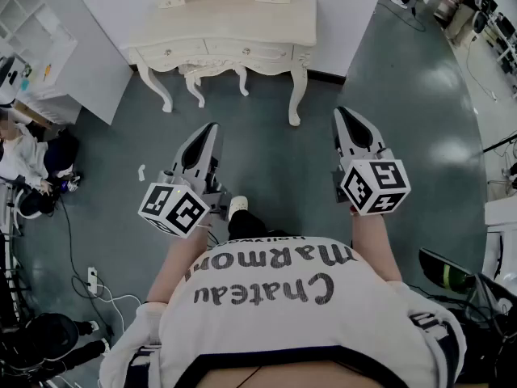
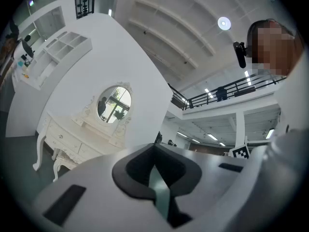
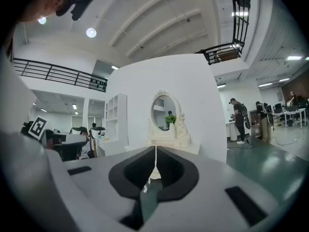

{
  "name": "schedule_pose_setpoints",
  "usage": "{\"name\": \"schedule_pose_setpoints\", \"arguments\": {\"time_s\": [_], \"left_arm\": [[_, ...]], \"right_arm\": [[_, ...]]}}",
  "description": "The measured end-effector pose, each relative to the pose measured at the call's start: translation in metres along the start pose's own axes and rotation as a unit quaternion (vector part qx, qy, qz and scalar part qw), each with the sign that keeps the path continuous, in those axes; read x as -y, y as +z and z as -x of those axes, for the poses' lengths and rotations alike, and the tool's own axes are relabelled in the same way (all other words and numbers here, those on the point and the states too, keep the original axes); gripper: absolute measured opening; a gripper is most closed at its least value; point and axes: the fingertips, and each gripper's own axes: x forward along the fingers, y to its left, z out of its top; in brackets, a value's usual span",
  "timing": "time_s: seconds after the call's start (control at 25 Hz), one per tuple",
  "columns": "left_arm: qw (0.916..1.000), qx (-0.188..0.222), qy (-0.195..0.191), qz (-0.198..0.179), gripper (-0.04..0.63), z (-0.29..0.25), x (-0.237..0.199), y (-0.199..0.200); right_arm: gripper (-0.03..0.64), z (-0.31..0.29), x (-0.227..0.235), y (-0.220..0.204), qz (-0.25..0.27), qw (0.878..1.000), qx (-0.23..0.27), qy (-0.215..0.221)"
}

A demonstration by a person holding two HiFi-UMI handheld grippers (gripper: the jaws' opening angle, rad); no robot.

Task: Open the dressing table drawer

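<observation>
Head view: drawer (image 1: 246, 52) at twelve o'clock unopened, well apart from left gripper (image 1: 208, 132) and right gripper (image 1: 343, 115) (jaws closed, empty).

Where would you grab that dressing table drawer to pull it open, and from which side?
Probably by the small knob on the drawer front. It looks like the only thing sticking out of that flat, upright face, so come level from the front with a jaw on either side. The left hand-held gripper and right hand-held gripper are shut and must open first.
</observation>
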Motion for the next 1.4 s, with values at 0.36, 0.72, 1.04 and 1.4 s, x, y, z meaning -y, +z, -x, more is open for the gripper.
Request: {"name": "schedule_pose_setpoints", "arguments": {"time_s": [0.36,0.72,1.04,1.4], "left_arm": [[0.9999,0.006,-0.011,-0.003,0.023,-0.006,-0.004,0.008],[1.0,-0.001,-0.008,0.002,0.023,-0.031,-0.04,0.007],[0.9992,-0.005,-0.032,0.025,0.023,-0.108,-0.101,0.02],[0.9967,-0.015,-0.078,0.018,0.023,-0.198,-0.176,0.069]], "right_arm": [[0.029,-0.006,0.003,0.002,-0.006,1.0,0.004,-0.005],[0.029,-0.051,0.009,-0.005,-0.036,0.999,0.002,0.006],[0.029,-0.138,0.025,-0.003,-0.019,0.999,-0.03,-0.012],[0.029,-0.251,0.029,0.03,-0.033,0.999,-0.012,-0.031]]}}
